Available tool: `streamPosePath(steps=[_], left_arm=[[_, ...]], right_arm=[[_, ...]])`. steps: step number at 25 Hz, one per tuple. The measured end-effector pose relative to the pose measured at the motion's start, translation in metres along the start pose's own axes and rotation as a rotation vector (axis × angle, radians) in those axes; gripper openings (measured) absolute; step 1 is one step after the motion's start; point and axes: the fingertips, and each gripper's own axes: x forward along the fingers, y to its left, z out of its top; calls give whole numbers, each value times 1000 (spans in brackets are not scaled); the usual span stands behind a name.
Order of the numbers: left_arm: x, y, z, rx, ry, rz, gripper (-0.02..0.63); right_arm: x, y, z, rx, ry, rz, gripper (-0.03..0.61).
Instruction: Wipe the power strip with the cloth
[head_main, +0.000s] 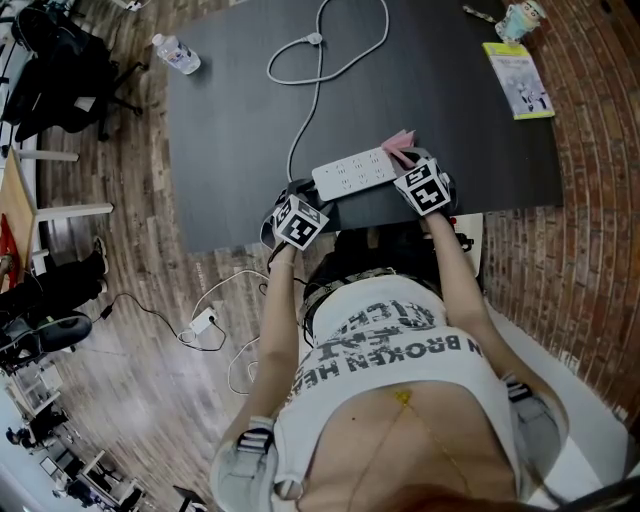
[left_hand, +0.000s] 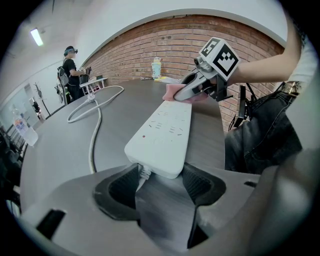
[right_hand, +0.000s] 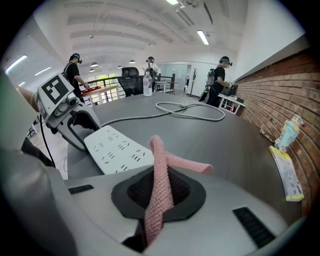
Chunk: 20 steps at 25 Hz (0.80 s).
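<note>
A white power strip (head_main: 352, 172) lies near the front edge of the black table (head_main: 230, 130), and its white cable (head_main: 318, 70) loops toward the far side. My left gripper (head_main: 316, 204) holds the strip's cable end (left_hand: 159, 162), one jaw on each side of it. A pink cloth (right_hand: 160, 172) is pinched in my shut right gripper (right_hand: 159, 200). One loose end of the cloth sticks out over the table at the strip's other end (right_hand: 117, 147). In the left gripper view the right gripper (left_hand: 186, 94) rests the cloth (left_hand: 172, 91) on that far end.
A water bottle (head_main: 177, 53) lies at the table's far left corner. A yellow booklet (head_main: 520, 78) and a small figurine (head_main: 521, 17) sit at the far right by the brick wall. A charger with cables (head_main: 200, 322) lies on the wooden floor. Several people stand in the background.
</note>
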Motion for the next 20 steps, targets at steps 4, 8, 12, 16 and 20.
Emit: streamPosePath(steps=[4, 8, 12, 16, 20], left_arm=[[0, -1, -1, 0, -3, -5, 265], [1, 0, -1, 3, -8, -1, 265], [1, -1, -1, 1, -7, -3, 265], [0, -1, -1, 2, -10, -3, 265], [0, -1, -1, 3, -9, -4, 265]], right_arm=[[-3, -11, -6, 32, 7, -19, 17], [-4, -15, -10, 66, 3, -15, 17], [-5, -15, -10, 75, 6, -20, 17], [-6, -12, -8, 72, -1, -2, 17], [-9, 16, 12, -12, -68, 93, 17]])
